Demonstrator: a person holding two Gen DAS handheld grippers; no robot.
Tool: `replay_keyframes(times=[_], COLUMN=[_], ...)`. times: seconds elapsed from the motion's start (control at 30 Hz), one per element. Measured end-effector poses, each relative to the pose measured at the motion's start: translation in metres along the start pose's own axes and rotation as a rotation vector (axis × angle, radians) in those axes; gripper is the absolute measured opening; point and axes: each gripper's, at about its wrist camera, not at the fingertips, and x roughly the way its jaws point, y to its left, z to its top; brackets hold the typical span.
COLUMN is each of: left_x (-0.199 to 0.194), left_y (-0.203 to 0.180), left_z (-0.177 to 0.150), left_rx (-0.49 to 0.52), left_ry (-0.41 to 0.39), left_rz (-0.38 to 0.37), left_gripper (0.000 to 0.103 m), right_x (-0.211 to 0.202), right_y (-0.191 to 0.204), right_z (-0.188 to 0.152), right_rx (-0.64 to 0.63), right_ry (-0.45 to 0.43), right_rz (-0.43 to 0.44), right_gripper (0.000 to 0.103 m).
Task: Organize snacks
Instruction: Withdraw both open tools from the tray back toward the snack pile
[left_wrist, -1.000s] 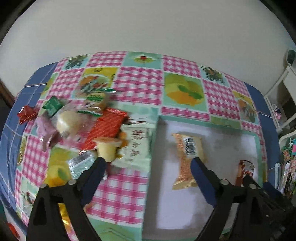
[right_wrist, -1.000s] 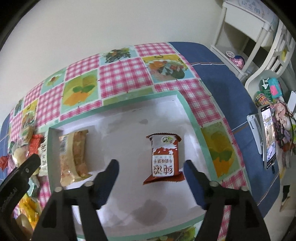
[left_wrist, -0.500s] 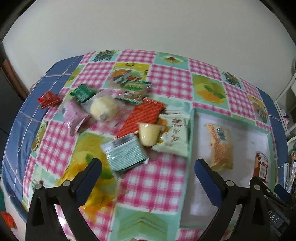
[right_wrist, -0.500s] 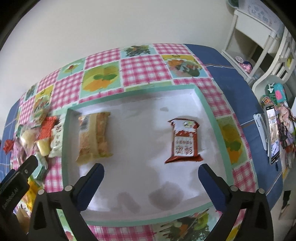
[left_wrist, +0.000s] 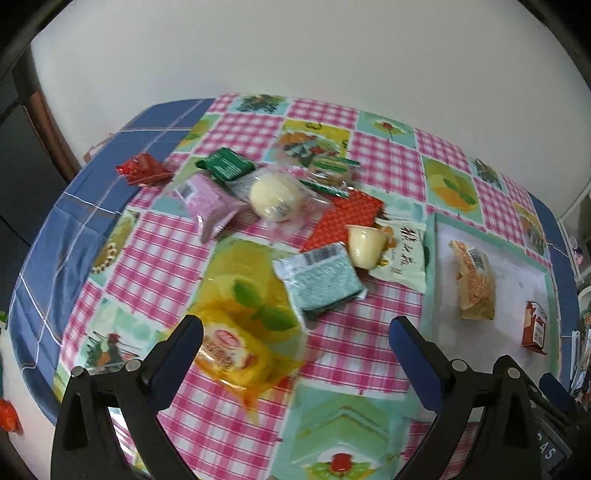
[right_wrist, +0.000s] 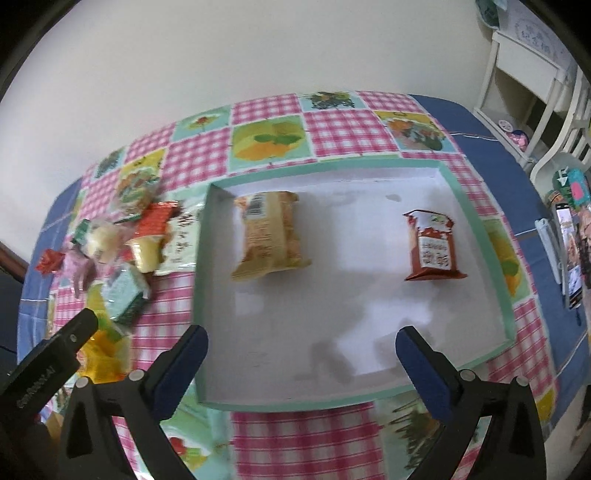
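1. The left gripper (left_wrist: 295, 334) hangs over the checked surface (left_wrist: 354, 347), its fingers spread wide and holding nothing after easing apart a little.
2. Loose snacks lie heaped at its 12 o'clock: a teal packet (left_wrist: 319, 282), a cream cup (left_wrist: 364, 245), a round bun (left_wrist: 274, 197). A yellow packet (left_wrist: 231, 354) sits at 9 o'clock beside the left finger.
3. The right gripper (right_wrist: 301, 343) has also just opened wide, empty, above the white tray (right_wrist: 476, 221).
4. In the tray, a tan packet (right_wrist: 267, 236) lies at 11 o'clock and a red packet (right_wrist: 432, 245) at 1 o'clock, well apart.
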Motion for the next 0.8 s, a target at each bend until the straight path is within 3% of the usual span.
replay_keyframes(times=[0.23, 0.47, 0.8], left_x=[-0.002, 0.000, 0.009], left_y=[0.027, 0.062, 0.089], left_z=[-0.002, -0.002, -0.007], left_rx=[-0.050, -0.177, -0.265], left_ry=[0.015, 0.019, 0.049], left_rz=[-0.018, 0.027, 0.072], left_gripper=[0.100, 0.100, 0.100], right_x=[0.003, -0.003, 0.010], right_y=[0.021, 0.058, 0.094], right_z=[-0.002, -0.003, -0.012], right_rx=[-0.015, -0.106, -0.146], right_ry=[0.009, -0.043, -0.007], right_rz=[0.070, 0.104, 0.166], right_gripper=[0.103, 0.103, 0.103])
